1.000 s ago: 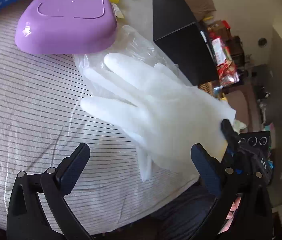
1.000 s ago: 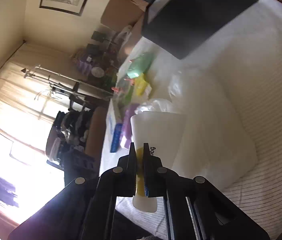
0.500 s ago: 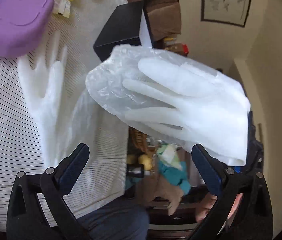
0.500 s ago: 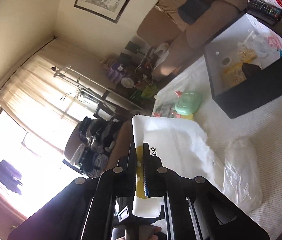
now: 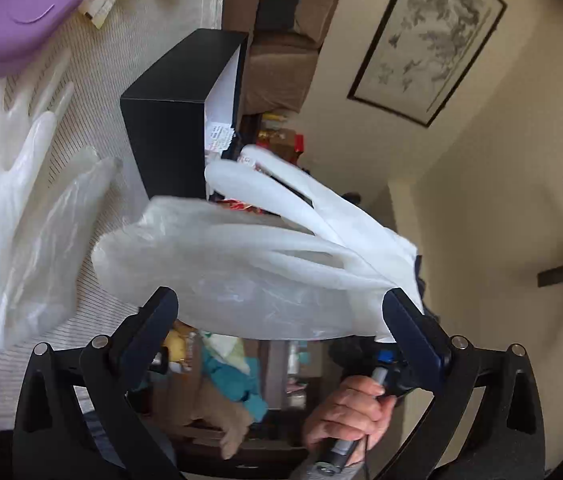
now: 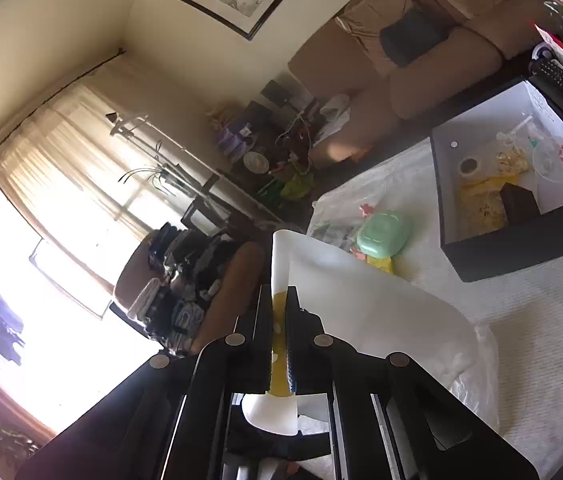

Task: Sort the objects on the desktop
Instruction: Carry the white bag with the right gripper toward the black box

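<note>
A white glove (image 6: 369, 316) is clamped in the right hand-held gripper (image 6: 280, 300) at frame centre, lifted off the surface (image 6: 541, 320). The left hand-held gripper (image 5: 281, 308) is held apart, empty, lower centre.

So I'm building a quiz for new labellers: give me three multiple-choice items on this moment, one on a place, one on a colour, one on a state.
1. Where is the green case?
A. in the black box
B. on the cloth beside the box
C. in the left tongs

2. What colour is the big lid by the flat glove?
A. purple
B. red
C. black

3. How are the right tongs?
A. wide open
B. shut on the held glove
C. out of view

Answers:
1 B, it lies outside the black box.
2 A, plainly purple.
3 B, they pinch the held glove.
</note>
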`<move>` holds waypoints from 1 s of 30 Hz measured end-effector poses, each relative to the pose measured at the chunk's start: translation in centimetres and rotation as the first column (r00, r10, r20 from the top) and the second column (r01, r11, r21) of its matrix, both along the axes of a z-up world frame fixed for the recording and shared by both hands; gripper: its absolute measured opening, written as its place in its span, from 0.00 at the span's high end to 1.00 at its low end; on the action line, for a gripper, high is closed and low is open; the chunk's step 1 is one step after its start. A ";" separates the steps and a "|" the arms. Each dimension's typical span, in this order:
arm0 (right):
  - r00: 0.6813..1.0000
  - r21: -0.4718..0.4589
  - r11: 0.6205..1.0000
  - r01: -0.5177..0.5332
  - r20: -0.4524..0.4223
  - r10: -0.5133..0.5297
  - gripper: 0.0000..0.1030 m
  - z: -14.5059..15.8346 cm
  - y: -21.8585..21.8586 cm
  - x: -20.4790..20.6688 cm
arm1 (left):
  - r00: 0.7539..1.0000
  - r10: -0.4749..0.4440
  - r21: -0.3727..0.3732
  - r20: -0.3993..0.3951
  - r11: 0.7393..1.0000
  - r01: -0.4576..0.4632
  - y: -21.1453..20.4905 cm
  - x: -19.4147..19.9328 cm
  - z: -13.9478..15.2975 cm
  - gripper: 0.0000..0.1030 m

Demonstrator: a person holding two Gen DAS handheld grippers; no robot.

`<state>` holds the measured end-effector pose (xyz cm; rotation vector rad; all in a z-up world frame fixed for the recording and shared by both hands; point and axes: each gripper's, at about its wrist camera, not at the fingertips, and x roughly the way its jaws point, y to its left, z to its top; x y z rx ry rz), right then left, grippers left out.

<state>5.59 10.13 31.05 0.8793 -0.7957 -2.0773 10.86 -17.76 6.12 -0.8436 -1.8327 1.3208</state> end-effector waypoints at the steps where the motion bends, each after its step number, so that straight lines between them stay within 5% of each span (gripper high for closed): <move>1: 1.000 -0.005 1.000 -0.005 -0.001 0.005 0.96 0.1 -0.3 0.0 | 1.000 0.021 0.049 0.008 0.999 -0.021 -0.1 0.2 -0.1 0.00; 7: 0.999 -0.015 0.999 -0.043 0.008 0.043 0.96 -0.7 -2.3 0.4 | 0.999 0.043 0.234 0.002 0.971 -0.042 0.1 0.3 0.3 0.00; 18: 0.998 -0.020 0.998 -0.061 0.018 0.061 0.96 -0.5 -3.1 2.0 | 0.995 0.029 0.278 0.099 0.959 -0.056 3.0 -0.8 -3.7 0.00; 26: 0.998 -0.016 0.998 -0.064 0.022 0.065 0.96 -0.8 -1.6 5.0 | 0.997 -0.015 0.136 0.071 0.991 0.005 2.4 -4.1 -3.0 0.04; 30: 0.999 0.011 1.000 -0.029 0.030 0.029 0.96 -1.5 0.2 4.8 | 0.996 -0.064 -0.069 0.062 0.995 0.068 2.3 -6.0 -0.9 0.40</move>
